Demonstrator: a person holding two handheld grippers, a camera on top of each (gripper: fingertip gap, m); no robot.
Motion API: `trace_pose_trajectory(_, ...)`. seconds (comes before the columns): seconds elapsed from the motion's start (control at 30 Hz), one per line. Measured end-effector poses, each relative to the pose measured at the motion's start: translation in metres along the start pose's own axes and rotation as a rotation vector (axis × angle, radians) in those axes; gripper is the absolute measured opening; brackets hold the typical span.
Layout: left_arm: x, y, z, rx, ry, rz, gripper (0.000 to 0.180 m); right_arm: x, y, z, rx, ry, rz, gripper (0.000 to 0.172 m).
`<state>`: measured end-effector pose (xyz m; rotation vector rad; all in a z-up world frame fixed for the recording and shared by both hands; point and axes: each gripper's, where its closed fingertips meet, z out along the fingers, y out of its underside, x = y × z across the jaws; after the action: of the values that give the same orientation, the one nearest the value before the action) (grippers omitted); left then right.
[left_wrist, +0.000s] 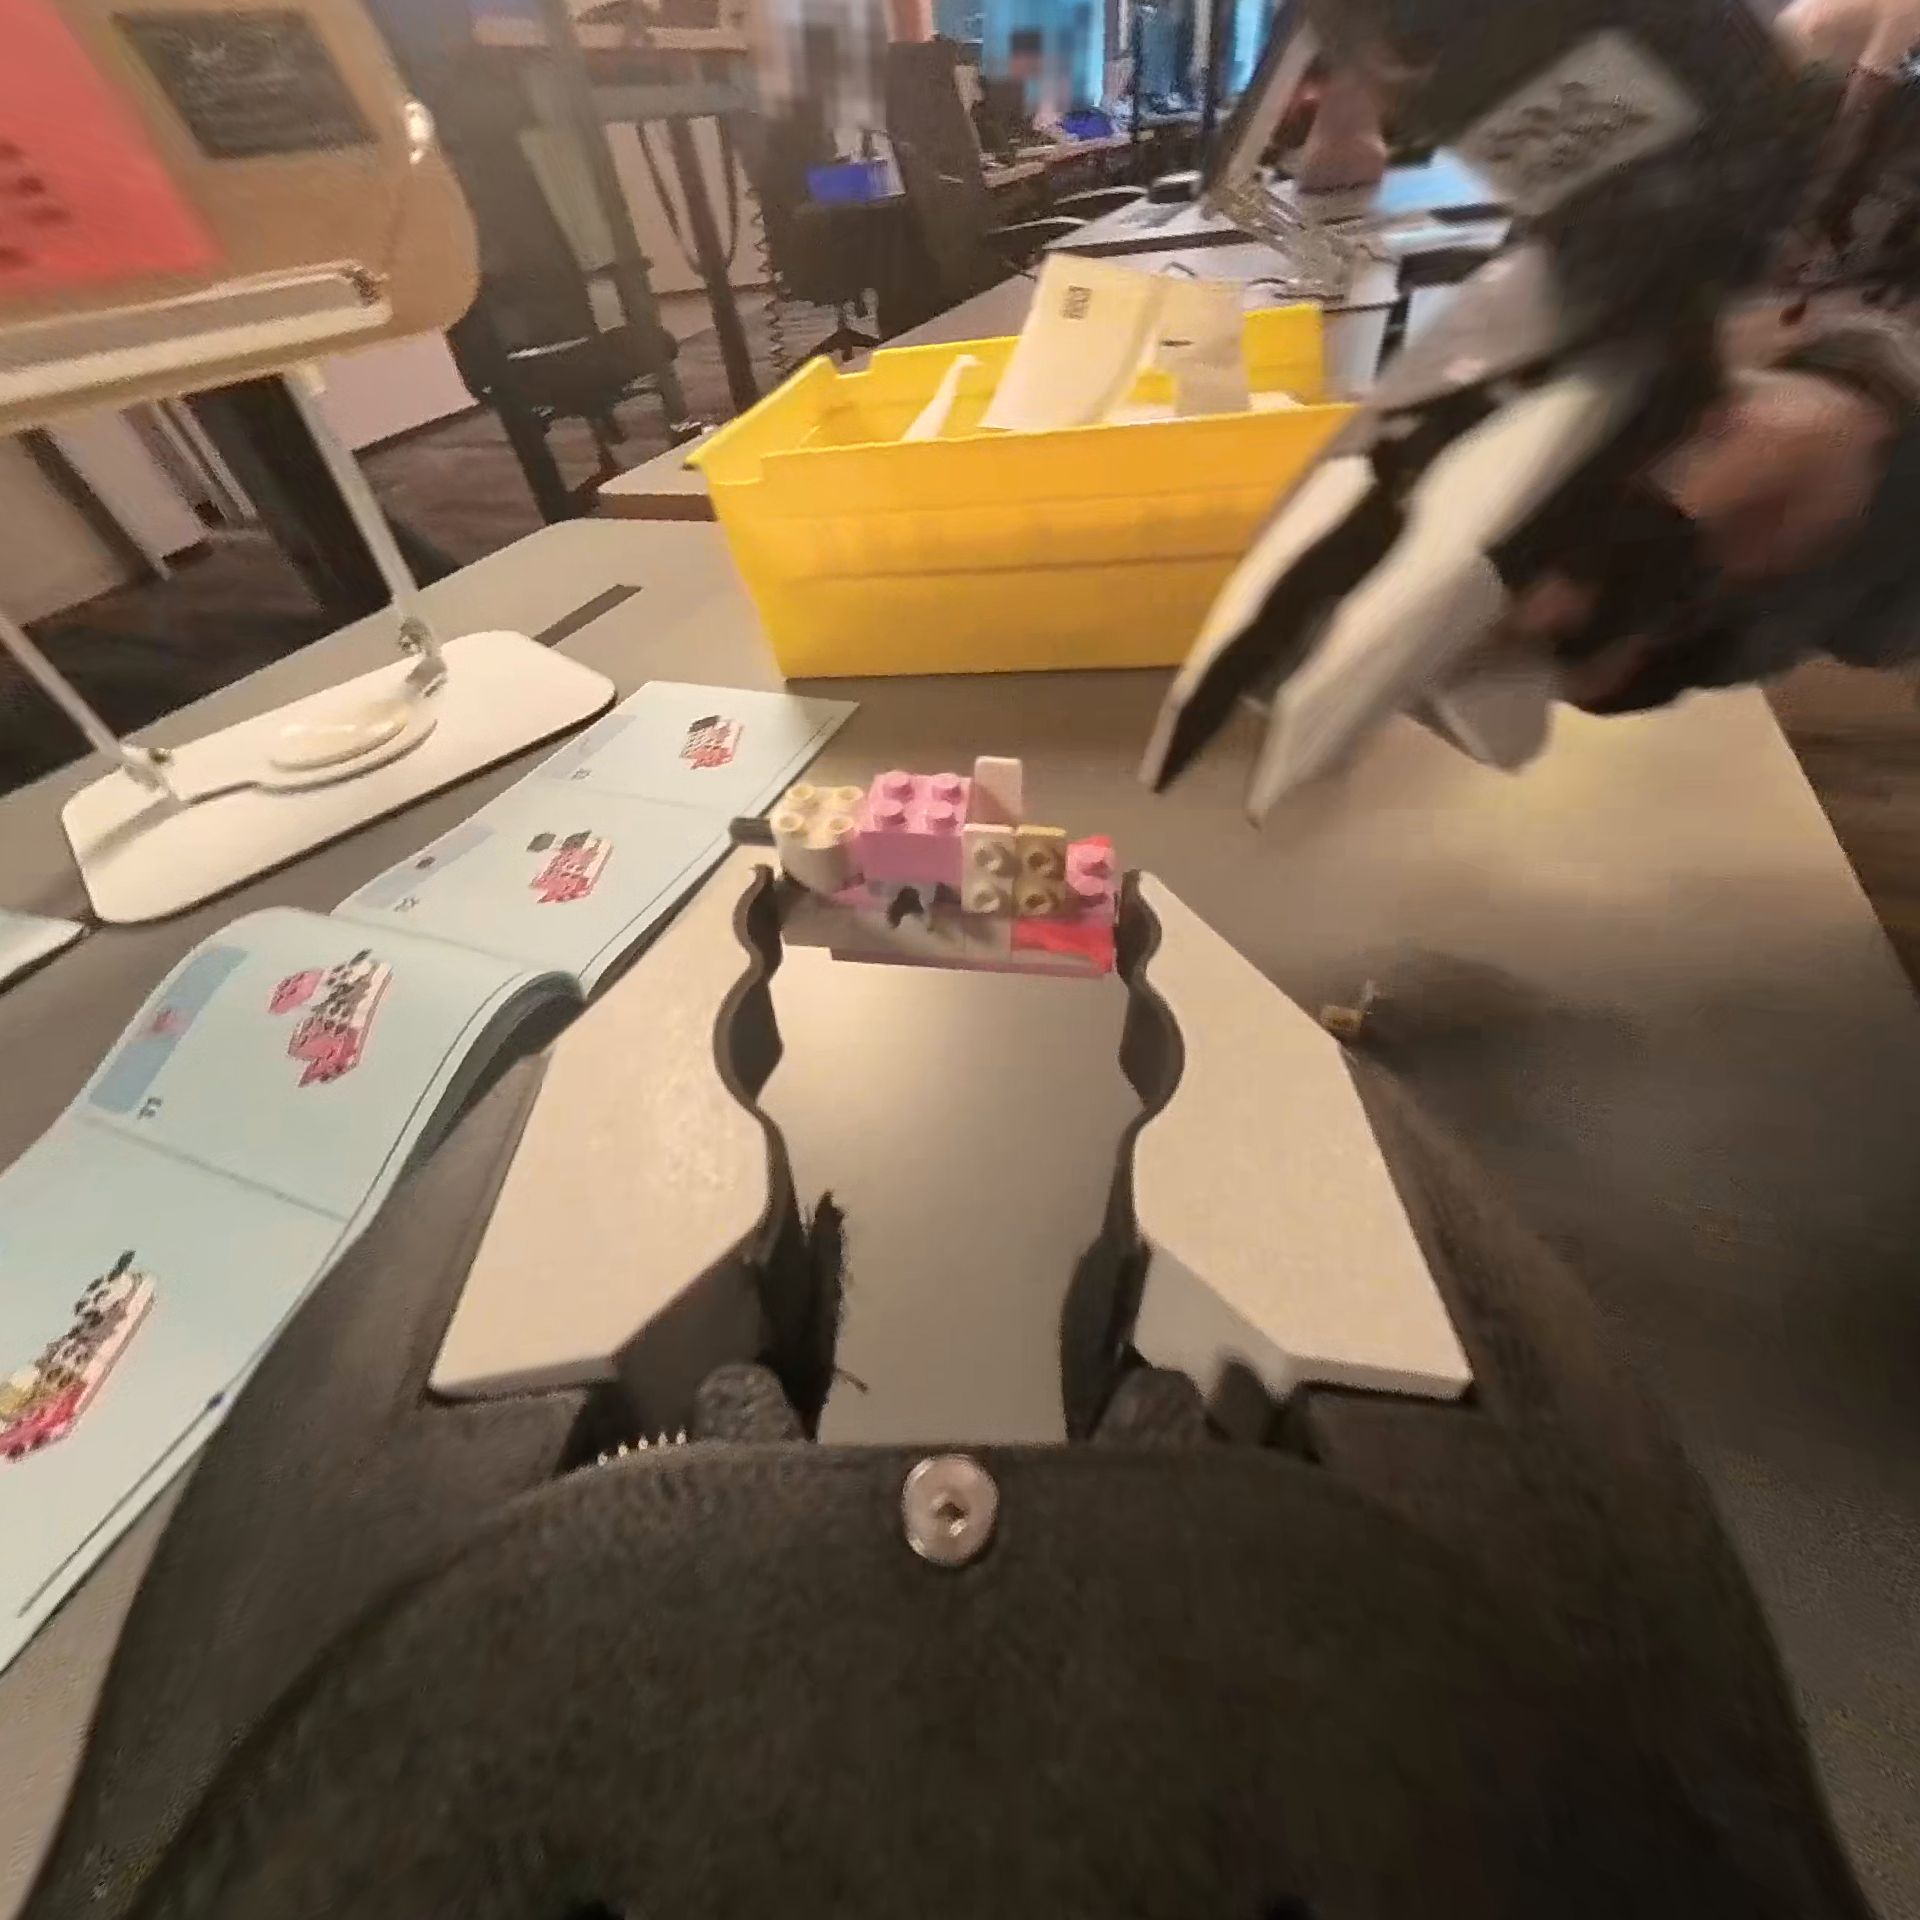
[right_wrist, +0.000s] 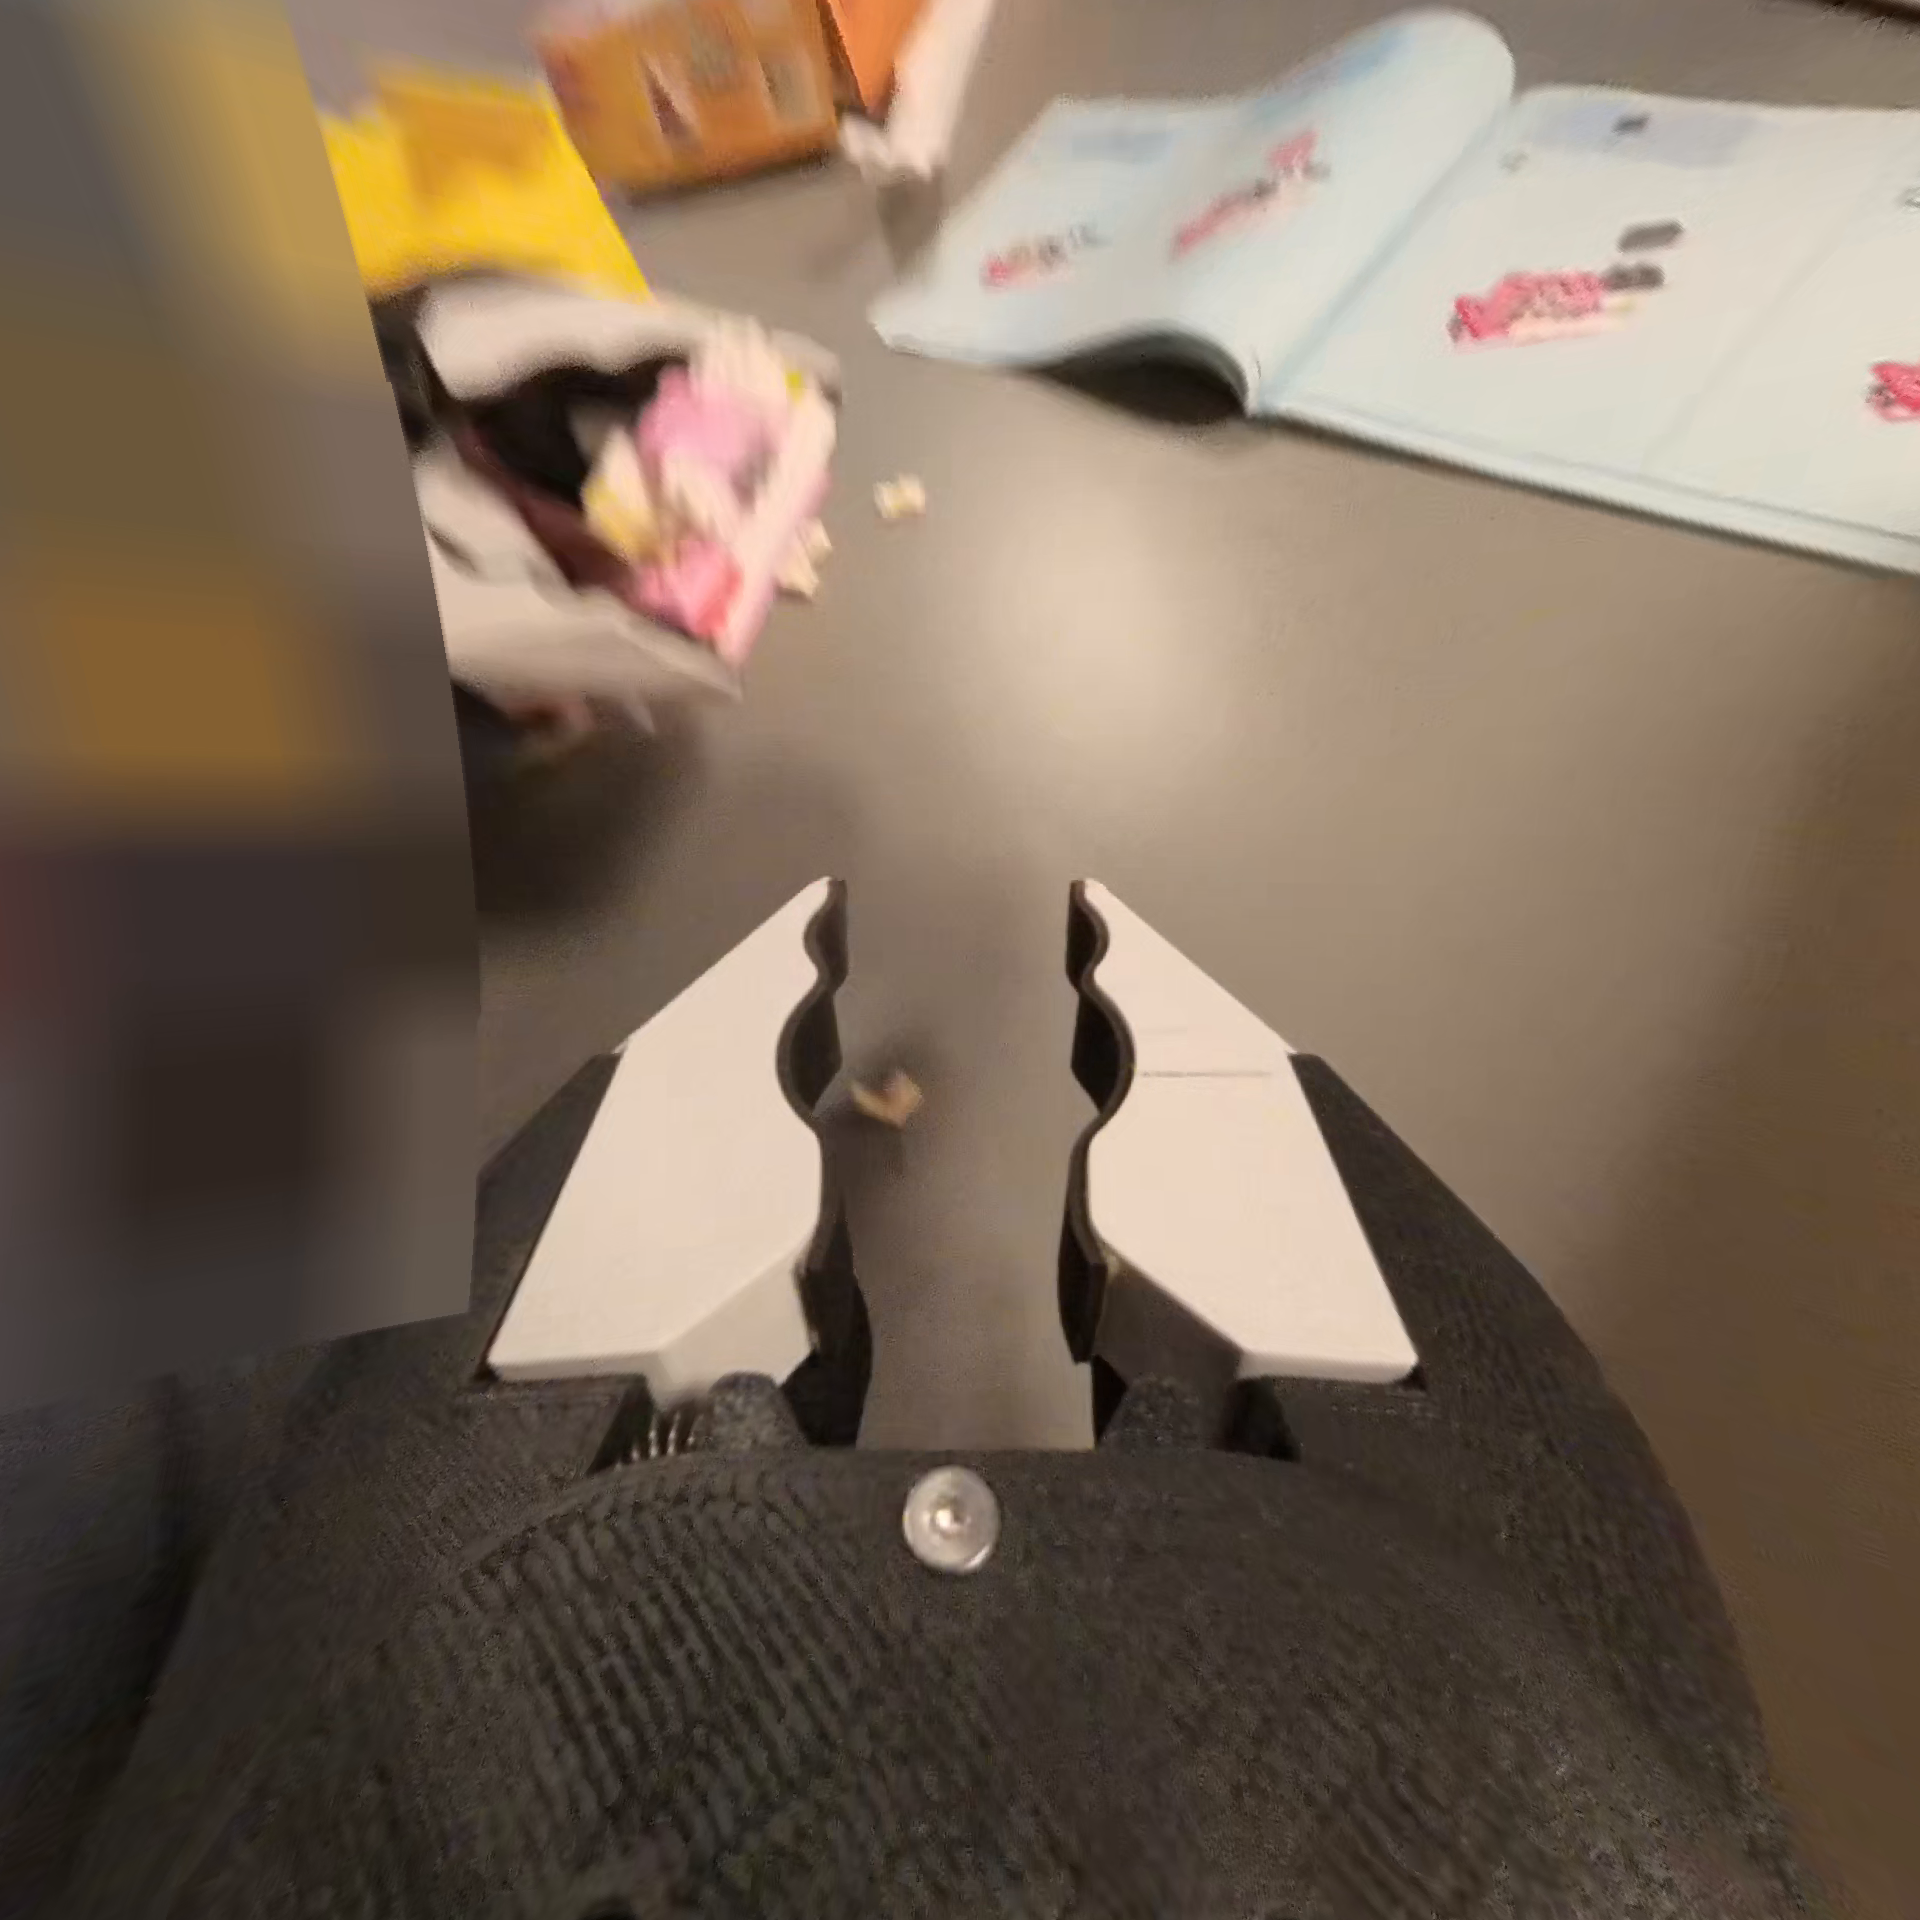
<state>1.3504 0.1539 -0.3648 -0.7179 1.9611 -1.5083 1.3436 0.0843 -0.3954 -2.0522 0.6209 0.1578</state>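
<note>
Pinching a small brick model (left_wrist: 940, 883) between the tips of my left gripper (left_wrist: 945, 914), I am holding it above the grey table (left_wrist: 1558, 935); both dark pads are pressing on the ends of its flat base, and pink, cream and tan bricks are standing on top. My right gripper (right_wrist: 956, 904) is hanging over the table to the right of the model with its fingers spread and nothing between the tips. A tiny tan piece (right_wrist: 885, 1099) is lying on the table below it, showing in the gap nearer the left finger and not gripped. A second small tan piece (right_wrist: 900, 497) is lying on the table close to the model. An open pale-blue booklet (left_wrist: 312, 997) is lying left of the model, a yellow bin (left_wrist: 997, 540) holding white papers is standing behind it, and a white lamp base (left_wrist: 343, 748) is sitting beyond the booklet.
</note>
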Motion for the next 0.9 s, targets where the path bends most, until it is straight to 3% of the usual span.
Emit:
trace_pose_trajectory(0.1, -0.007, 0.002, -0.001, 0.0, -0.027, -0.032, 0.065, -0.003, 0.036, 0.001, -0.087, 0.168, -0.136, 0.045)
trace_pose_trajectory(0.2, -0.007, 0.003, 0.0, 0.0, -0.023, -0.045, 0.065, -0.001, 0.042, 0.0, -0.034, 0.323, -0.242, 0.057)
trace_pose_trajectory(0.37, -0.002, 0.004, 0.002, 0.002, 0.006, -0.057, 0.065, -0.004, 0.053, 0.008, -0.066, 0.31, -0.204, 0.056)
trace_pose_trajectory(0.5, -0.001, 0.006, 0.003, -0.006, 0.017, -0.058, 0.065, 0.008, 0.059, 0.003, -0.096, 0.339, -0.173, 0.045)
trace_pose_trajectory(0.67, 0.003, 0.004, 0.002, 0.004, 0.034, -0.053, 0.065, -0.001, 0.063, 0.006, -0.107, 0.263, -0.164, 0.031)
trace_pose_trajectory(0.9, 0.008, 0.006, 0.004, -0.009, 0.054, -0.035, 0.065, -0.008, 0.063, 0.009, -0.1, 0.253, -0.172, 0.022)
